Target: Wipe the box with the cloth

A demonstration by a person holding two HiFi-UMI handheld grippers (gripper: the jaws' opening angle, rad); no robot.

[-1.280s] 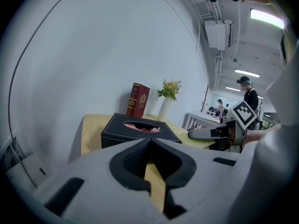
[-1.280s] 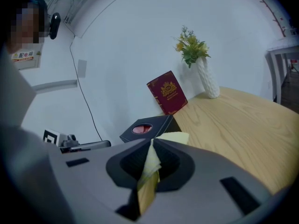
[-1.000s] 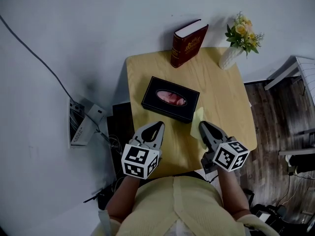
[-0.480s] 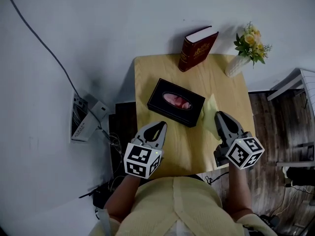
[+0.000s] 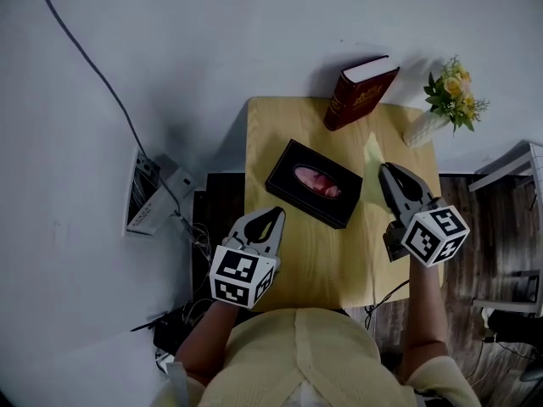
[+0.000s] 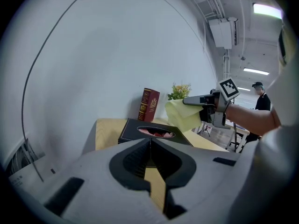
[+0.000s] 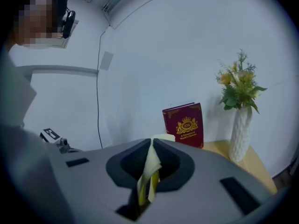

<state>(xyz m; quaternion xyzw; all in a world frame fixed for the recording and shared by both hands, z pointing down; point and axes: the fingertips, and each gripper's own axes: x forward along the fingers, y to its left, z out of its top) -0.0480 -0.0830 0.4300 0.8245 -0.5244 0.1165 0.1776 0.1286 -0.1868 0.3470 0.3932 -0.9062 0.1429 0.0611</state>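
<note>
Fingers of the right gripper [image 5: 387,170] pinch the yellow cloth [image 6: 183,115] in the air beside the black box [image 5: 293,166] on the desk [image 5: 322,261]; those of the left gripper [image 5: 272,215] are closed, empty. I'd lay the cloth flat on the box's top and wipe around its opening.

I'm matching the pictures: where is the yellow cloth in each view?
Head view: cloth at the right gripper, right of centre.
Left gripper view: cloth centre right, hanging from that gripper.
Right gripper view: cloth bottom centre, between its jaws.
Shared landmark: the red book.
</note>
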